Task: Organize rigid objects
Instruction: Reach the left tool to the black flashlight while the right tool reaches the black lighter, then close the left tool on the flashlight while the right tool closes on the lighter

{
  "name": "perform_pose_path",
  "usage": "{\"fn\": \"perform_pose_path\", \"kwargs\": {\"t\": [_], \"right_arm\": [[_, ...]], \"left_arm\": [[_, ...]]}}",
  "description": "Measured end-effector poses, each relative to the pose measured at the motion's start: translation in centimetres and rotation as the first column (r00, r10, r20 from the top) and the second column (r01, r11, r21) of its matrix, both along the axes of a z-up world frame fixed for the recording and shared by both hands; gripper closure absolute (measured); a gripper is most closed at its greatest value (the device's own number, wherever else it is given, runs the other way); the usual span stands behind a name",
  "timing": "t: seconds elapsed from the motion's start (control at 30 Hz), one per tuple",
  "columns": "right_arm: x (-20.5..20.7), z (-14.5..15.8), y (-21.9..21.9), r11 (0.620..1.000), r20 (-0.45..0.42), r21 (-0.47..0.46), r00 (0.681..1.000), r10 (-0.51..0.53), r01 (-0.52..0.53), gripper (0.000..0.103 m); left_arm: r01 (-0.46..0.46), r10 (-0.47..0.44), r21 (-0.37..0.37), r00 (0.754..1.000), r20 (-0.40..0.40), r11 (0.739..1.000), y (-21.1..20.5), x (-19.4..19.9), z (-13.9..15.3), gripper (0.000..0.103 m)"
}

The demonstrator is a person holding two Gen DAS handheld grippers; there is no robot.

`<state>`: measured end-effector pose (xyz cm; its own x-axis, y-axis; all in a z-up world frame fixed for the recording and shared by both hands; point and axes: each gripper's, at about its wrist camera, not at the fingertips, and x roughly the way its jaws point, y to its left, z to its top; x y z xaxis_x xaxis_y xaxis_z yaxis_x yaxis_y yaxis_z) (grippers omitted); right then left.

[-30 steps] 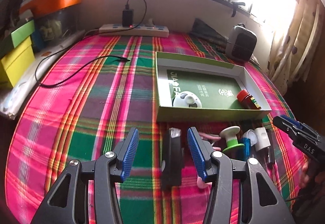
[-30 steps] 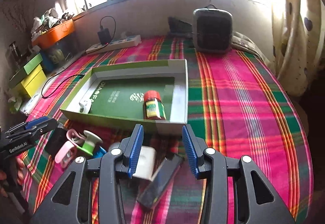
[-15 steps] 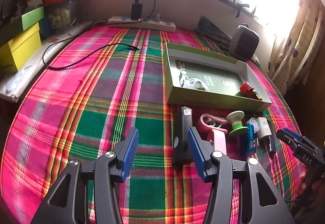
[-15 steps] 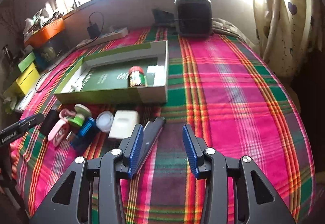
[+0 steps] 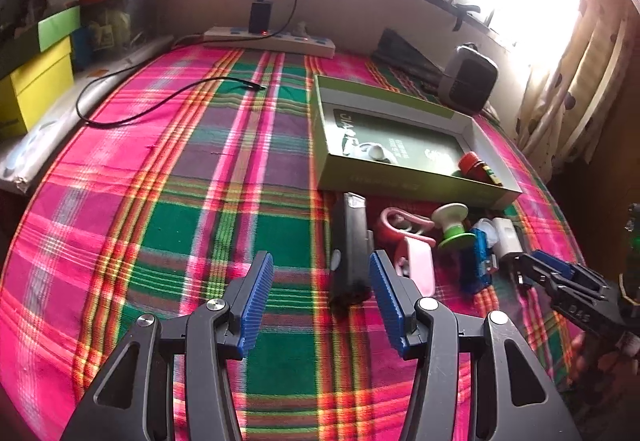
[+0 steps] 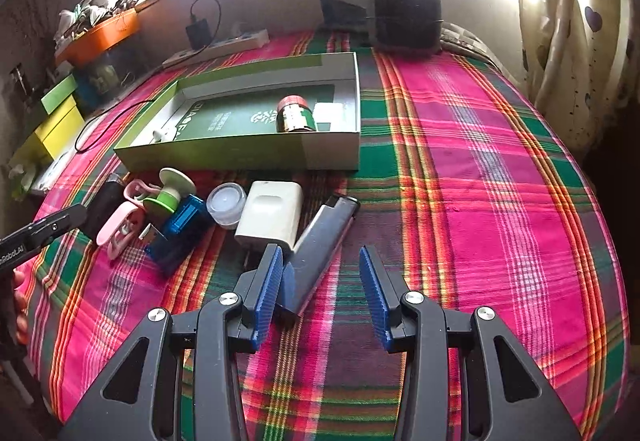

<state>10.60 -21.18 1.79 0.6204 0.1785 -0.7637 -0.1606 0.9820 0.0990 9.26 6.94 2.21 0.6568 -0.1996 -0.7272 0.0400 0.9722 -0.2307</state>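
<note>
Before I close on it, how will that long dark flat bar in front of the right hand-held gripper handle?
The dark flat bar looks rigid and straight, so it should lift without drooping. It lies flat on the plaid cloth, unlikely to roll. Its smooth faces might slip, and gripped near one end it would probably tilt.

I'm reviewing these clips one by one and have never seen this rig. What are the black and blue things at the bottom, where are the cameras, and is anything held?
There is no robot. A person holds a two-finger gripper in each hand, and each carries a fisheye camera looking along its blue-padded fingers. One picture is from the left gripper, the other from the right gripper. Both are open and hold nothing. On the plaid cloth lies a green box containing a red-capped bottle. In front of it are loose items: a white charger, a dark flat bar, a blue block, a pink clip and a black device.
</note>
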Motion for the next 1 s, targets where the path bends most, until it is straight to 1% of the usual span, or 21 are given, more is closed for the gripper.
{"fn": "perform_pose_path", "kwargs": {"t": [0.07,0.2,0.4,0.73,0.9,1.0], "right_arm": [[0.1,-0.1,0.3,1.000,-0.002,-0.013,1.000,0.001,-0.001,0.061],[0.6,-0.4,0.6,1.000,-0.019,-0.023,1.000,0.001,-0.001,0.061],[0.8,-0.5,0.7,0.999,-0.019,-0.047,1.000,-0.006,0.005,0.061],[0.9,-0.3,-1.2,0.996,-0.022,-0.064,0.997,-0.068,0.067,0.061],[1.2,-0.4,-1.3,0.994,-0.021,-0.090,0.998,-0.062,0.060,0.061],[1.5,-0.4,-1.3,0.994,-0.020,-0.097,0.999,-0.049,0.047,0.061]], "left_arm": [[0.009,-0.009,-0.001,1.000,-0.003,1.000,-0.2,0.2,0.0,0.053],[0.019,-0.018,0.024,1.000,-0.018,1.000,-0.9,0.7,-0.3,0.053],[0.040,-0.038,0.057,0.999,-0.027,0.998,-1.7,1.4,-0.5,0.053],[0.040,-0.035,0.085,0.998,-0.059,0.996,-2.0,2.4,-1.1,0.053],[0.037,-0.032,0.087,0.998,-0.061,0.996,-1.9,2.6,-1.2,0.053],[0.039,-0.033,0.107,0.998,-0.059,0.994,-2.2,2.9,-1.3,0.053]]}}
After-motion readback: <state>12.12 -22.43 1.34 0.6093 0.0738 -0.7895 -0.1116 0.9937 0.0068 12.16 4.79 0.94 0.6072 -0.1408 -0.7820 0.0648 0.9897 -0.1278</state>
